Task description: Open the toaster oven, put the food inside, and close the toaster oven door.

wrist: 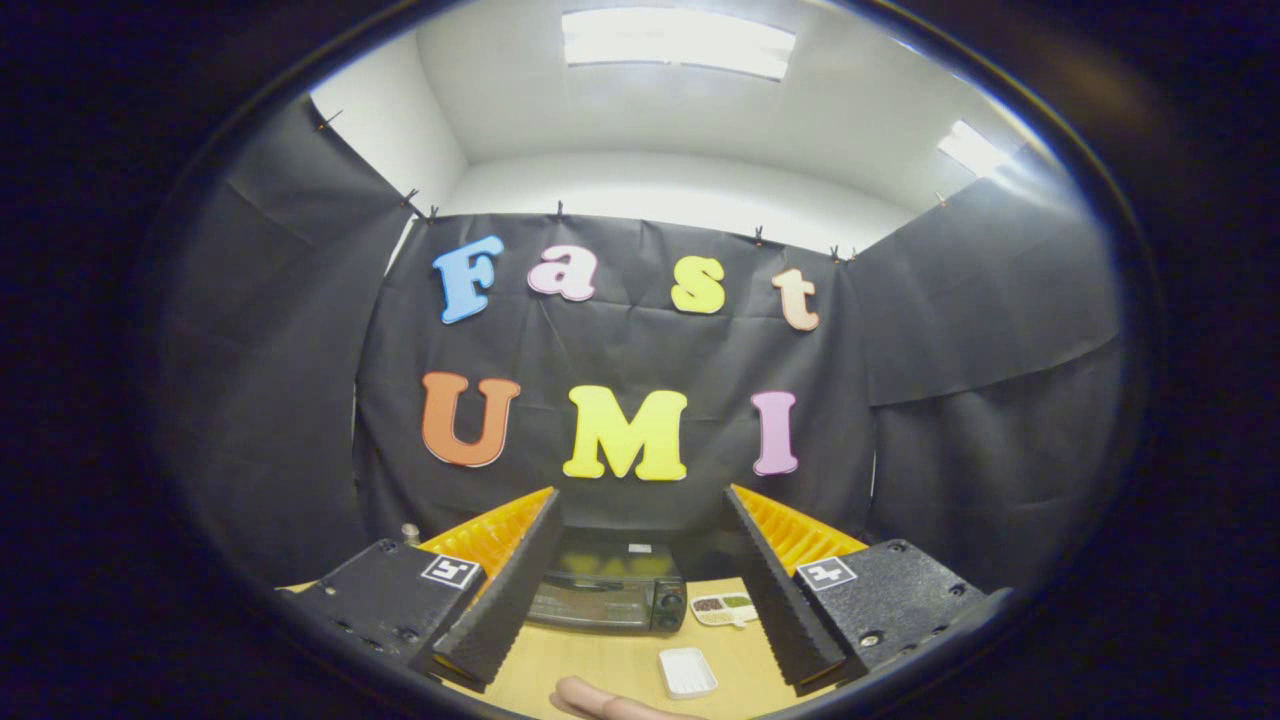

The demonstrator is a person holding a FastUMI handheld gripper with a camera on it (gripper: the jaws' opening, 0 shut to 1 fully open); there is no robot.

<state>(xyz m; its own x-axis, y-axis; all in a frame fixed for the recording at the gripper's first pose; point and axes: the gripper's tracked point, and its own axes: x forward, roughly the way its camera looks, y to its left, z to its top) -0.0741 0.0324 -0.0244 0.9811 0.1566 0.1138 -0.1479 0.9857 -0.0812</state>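
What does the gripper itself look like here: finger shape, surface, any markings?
The gripper has two long wedge-shaped fingers with ridged inner faces, standing open with nothing between them. Each sits on a dark blocky mount carrying a small square black-and-white tag and visible screws.

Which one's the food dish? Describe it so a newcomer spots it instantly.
Start at the black toaster oven at the back of the wooden table, its door shut, seen between the open gripper's fingers. Just beside its knob side lies the food dish, a small white divided plate. Unlike the plain white tray nearer the gripper, it holds brown and green food.
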